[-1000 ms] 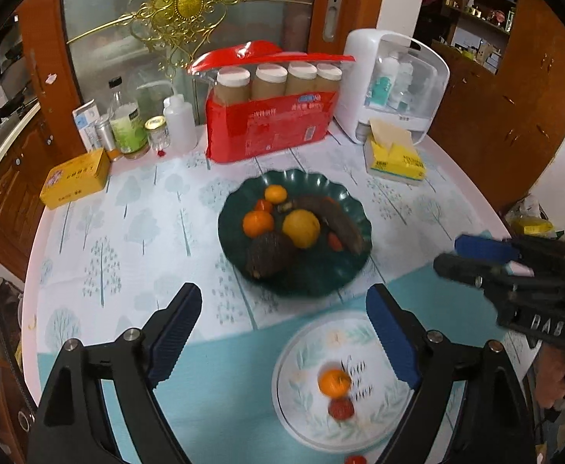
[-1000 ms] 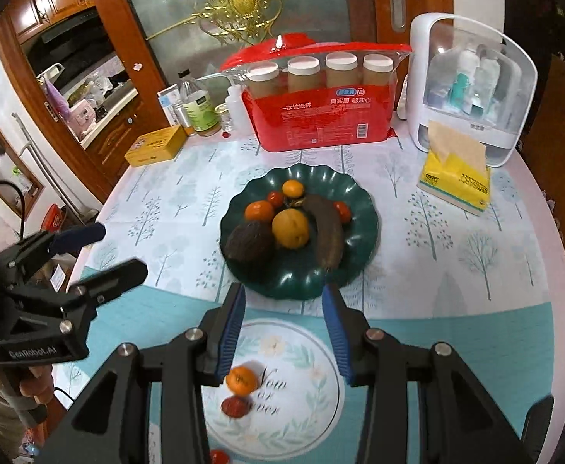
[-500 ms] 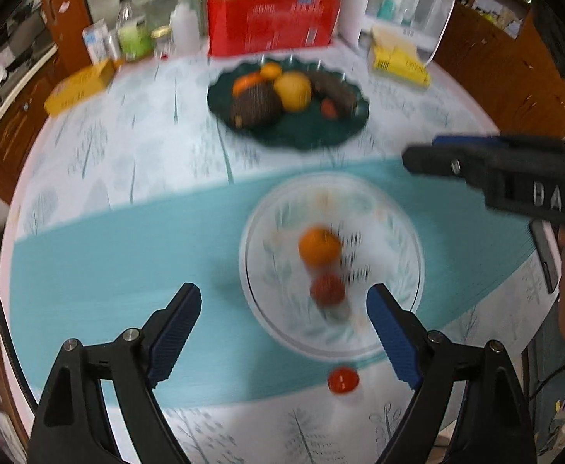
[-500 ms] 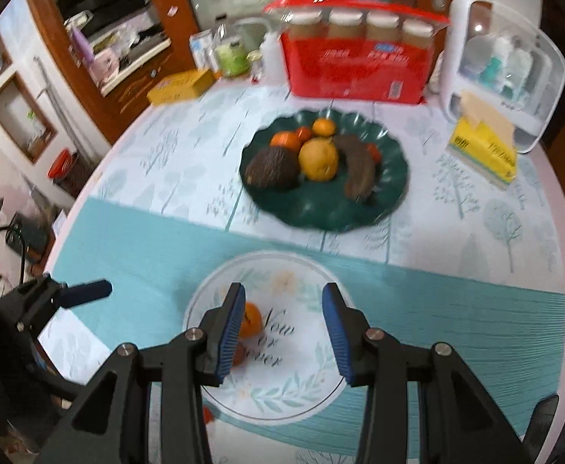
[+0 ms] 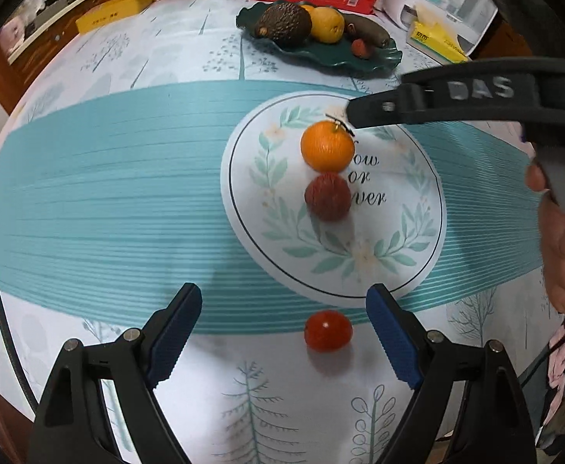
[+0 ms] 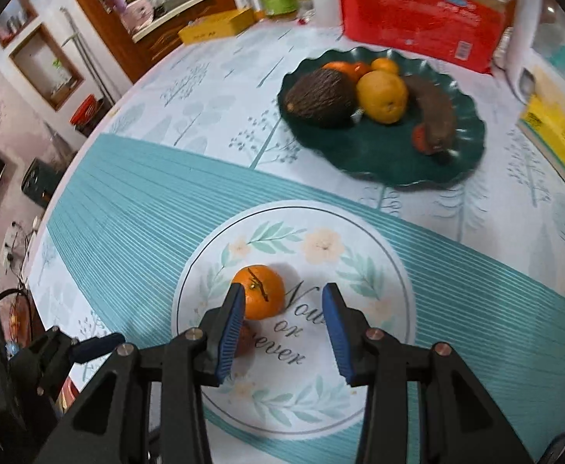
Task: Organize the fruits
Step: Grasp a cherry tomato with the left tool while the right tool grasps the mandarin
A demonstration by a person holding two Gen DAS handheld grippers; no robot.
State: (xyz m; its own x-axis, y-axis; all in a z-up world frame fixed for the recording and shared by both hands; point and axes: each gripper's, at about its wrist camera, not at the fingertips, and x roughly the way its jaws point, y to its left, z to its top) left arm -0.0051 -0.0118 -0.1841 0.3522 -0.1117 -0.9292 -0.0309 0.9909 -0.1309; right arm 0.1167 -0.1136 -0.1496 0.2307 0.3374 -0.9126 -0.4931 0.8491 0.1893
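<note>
I am easing the left claw, closing slowly on nothing, toward the cherry tomato sitting on the worktop just right of centre between its jaws; the right claw, part-open and empty, is hovering over the tangerine.

This is looking like a home dining room. A round table is wearing a cloth with trees on it. Wooden cupboards are standing far behind it. A tissue box is sitting far right.
</note>
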